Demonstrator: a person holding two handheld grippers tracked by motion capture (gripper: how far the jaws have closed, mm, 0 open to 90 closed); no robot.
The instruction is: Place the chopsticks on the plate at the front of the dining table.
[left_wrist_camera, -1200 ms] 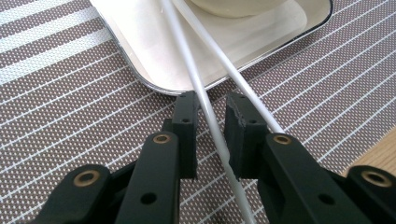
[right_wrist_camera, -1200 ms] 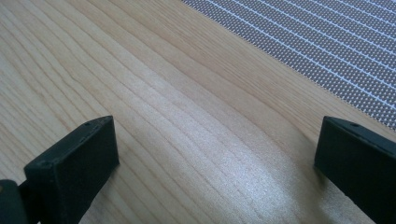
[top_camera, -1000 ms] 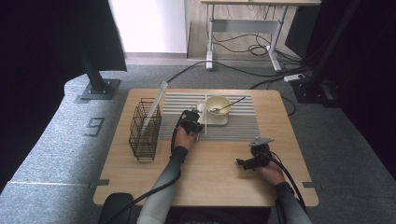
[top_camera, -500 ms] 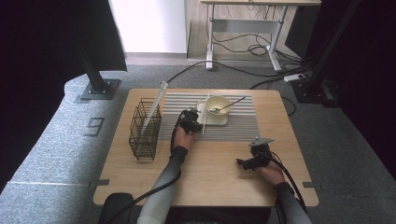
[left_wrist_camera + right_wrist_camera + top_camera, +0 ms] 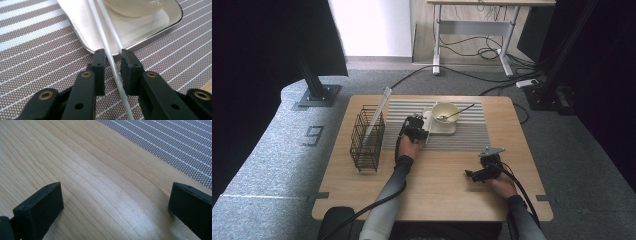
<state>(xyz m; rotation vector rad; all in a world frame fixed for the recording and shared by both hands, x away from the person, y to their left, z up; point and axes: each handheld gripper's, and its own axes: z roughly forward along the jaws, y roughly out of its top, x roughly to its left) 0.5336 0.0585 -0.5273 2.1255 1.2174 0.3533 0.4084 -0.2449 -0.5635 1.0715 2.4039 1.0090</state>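
Two thin white chopsticks (image 5: 102, 37) lie across the rim of a white tray (image 5: 80, 27) and onto the striped placemat (image 5: 37, 57). My left gripper (image 5: 113, 53) straddles one of them at the tray's edge. Its jaws have just been opening a little; they stand narrow, with a small gap beside the stick. A cream bowl (image 5: 135, 7) sits on the tray. From above, the left gripper (image 5: 422, 131) is at the tray's (image 5: 451, 131) left side, beside the bowl (image 5: 445, 111). My right gripper (image 5: 469, 174) rests low over bare wood near the front right, open and empty (image 5: 116, 192).
A spoon (image 5: 459, 111) leans in the bowl. A black wire basket (image 5: 367, 137) stands at the table's left, with a long white strip (image 5: 378, 110) leaning out of it. The placemat (image 5: 474, 135) covers the far middle of the table (image 5: 437, 200).
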